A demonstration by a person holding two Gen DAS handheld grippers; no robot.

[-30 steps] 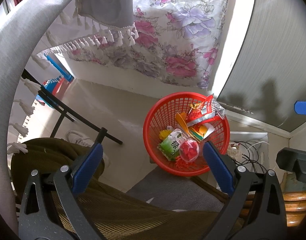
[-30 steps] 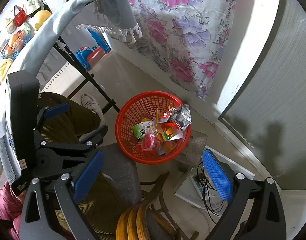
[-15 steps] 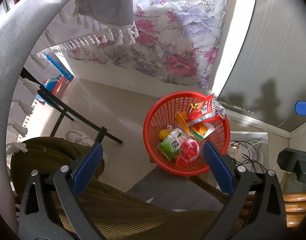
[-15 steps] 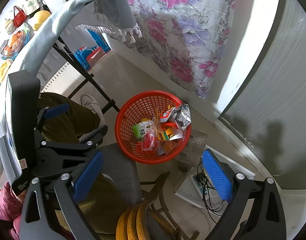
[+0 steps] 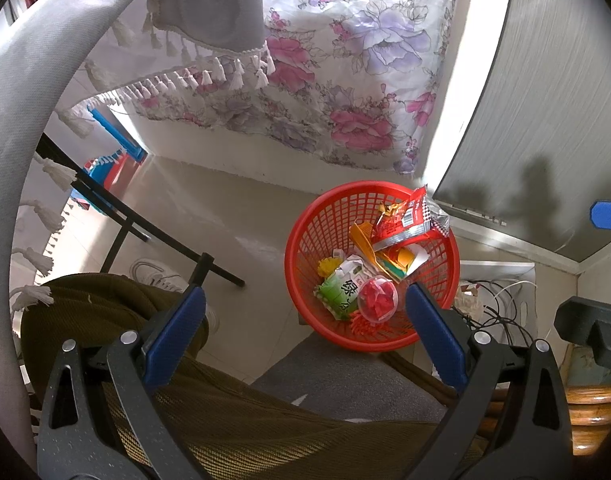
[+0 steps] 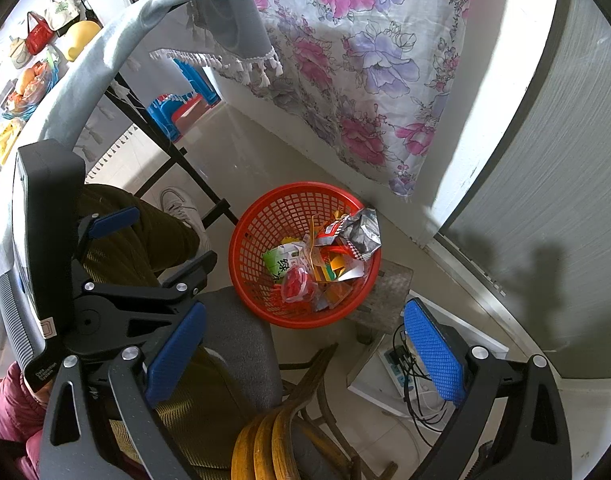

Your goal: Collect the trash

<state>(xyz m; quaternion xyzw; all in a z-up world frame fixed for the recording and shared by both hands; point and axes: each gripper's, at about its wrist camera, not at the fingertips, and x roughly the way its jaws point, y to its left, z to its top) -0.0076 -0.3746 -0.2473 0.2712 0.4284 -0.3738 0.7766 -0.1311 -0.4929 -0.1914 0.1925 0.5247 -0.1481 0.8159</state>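
A red mesh basket [image 5: 305, 240] [image 6: 261, 224] stands on the floor by a chair. It holds several pieces of trash: a green carton [image 5: 341, 290] [image 6: 279, 262], a clear cup with red contents [image 5: 378, 300] [image 6: 296, 284], a red and silver wrapper [image 5: 409, 220] [image 6: 359, 232] leaning over the rim, and orange packets [image 5: 389, 258]. My left gripper [image 5: 303, 304] hangs open above the basket's near side, with nothing between its blue pads. My right gripper [image 6: 303, 320] is open too, higher up and empty. The left gripper's body shows at the left of the right wrist view.
A person's olive trouser legs [image 5: 209, 412] and a white shoe [image 5: 153, 276] sit left of the basket. A grey chair seat [image 6: 237, 340], a table under a tasselled cloth [image 5: 33, 80], a flowered curtain [image 5: 345, 60], a cabled power strip [image 6: 401, 364] and blue stools [image 6: 177, 108] surround it.
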